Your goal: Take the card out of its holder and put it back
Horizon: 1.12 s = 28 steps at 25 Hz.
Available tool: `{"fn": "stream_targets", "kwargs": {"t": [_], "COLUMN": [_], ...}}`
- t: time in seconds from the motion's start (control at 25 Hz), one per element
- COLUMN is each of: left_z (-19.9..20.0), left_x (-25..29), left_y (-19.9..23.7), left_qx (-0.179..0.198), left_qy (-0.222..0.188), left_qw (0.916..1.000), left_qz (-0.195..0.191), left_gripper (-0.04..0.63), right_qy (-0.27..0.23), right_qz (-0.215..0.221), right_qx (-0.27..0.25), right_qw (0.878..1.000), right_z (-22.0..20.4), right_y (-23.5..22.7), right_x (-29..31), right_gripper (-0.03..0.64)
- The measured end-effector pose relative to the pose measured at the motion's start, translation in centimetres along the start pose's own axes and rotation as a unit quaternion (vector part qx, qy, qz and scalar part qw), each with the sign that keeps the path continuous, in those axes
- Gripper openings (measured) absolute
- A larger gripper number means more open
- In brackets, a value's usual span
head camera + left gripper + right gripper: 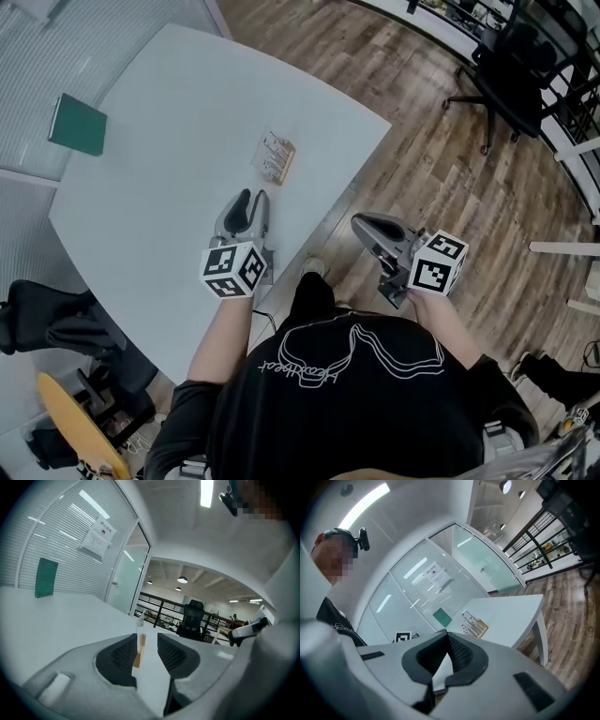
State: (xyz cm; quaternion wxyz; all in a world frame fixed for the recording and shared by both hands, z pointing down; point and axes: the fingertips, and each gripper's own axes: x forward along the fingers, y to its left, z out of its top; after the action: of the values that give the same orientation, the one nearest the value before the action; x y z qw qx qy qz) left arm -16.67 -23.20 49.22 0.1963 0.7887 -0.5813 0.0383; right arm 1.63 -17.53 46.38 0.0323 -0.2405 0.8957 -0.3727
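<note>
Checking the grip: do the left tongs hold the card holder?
No: the left tongs stand open and empty, and the holder lies on the table ahead of them.

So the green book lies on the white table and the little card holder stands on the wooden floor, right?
Not quite. The card holder stands on the white table too, near its middle. The green book does lie on that table, at a far corner. The head view shows both.
</note>
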Motion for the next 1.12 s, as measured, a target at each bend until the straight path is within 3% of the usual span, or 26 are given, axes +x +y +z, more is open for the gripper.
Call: {"fn": "stream_targets", "kwargs": {"t": [0.28, 0.56, 0.88, 1.12], "left_z": [1.1, 2.0, 2.4, 1.8], "left_x": [-7.9, -14.5, -19.2, -21.4], "left_y": [-5.7, -12.4, -17.4, -22.4], "left_qx": [-0.028, -0.022, -0.026, 0.004], "left_qy": [-0.021, -0.035, -0.063, -0.075], "left_qw": [0.9976, 0.9909, 0.9852, 0.9807], "left_qz": [-0.060, -0.128, -0.157, -0.181], "left_gripper": [0.107, 0.034, 0.015, 0.015], "right_qy": [-0.001, 0.016, 0.012, 0.010], "right_qz": [0.051, 0.090, 0.106, 0.106], "right_qx": [-0.033, -0.085, -0.119, -0.149], "right_qw": [0.998, 0.992, 0.987, 0.983], "right_z": [0.4, -0.9, -1.9, -3.5], "right_y": [6.0, 11.8, 15.9, 17.6], "right_x": [-2.0, -4.2, -8.3, -11.9], "right_gripper": [0.006, 0.006, 0.006, 0.006]}}
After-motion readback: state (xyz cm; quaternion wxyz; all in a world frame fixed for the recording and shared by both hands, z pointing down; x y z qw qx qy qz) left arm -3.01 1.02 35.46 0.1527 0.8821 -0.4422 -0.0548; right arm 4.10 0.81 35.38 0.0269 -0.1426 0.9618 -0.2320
